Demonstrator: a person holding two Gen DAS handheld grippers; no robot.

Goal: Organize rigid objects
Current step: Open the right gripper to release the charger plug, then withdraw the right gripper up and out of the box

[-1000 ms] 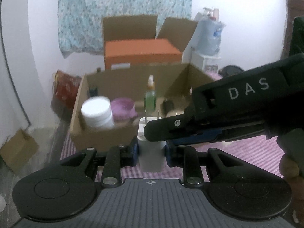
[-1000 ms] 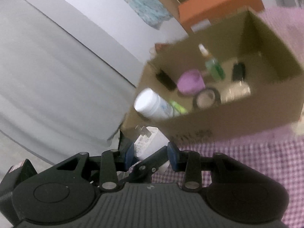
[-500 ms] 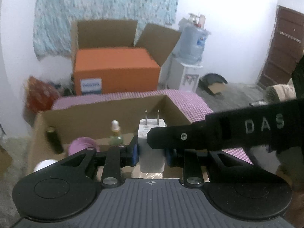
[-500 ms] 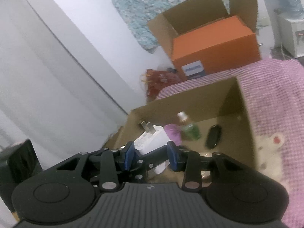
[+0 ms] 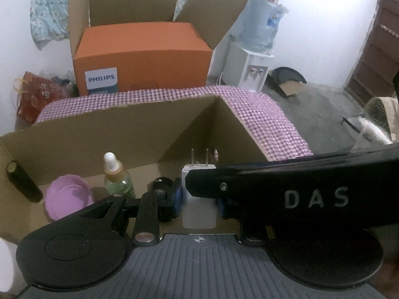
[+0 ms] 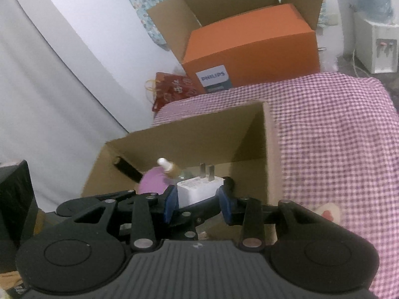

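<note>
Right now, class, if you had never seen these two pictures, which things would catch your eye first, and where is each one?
First, the white plug adapter, prongs up, clamped from both sides: the left gripper and the right gripper both close on it over the open cardboard box. Next, the bright orange Philips box behind, inside a larger open carton. Inside the near box, a lilac bowl sits beside a dropper bottle.

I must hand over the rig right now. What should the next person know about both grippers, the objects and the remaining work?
Left gripper: shut on the white charger, prongs up.
Right gripper: also shut on the white charger, from the other side.
Charger is above the cardboard box, not yet set down.
Already in the box: dropper bottle, purple bowl, black tube.
Left to do: lower the charger into the box, release.
</note>
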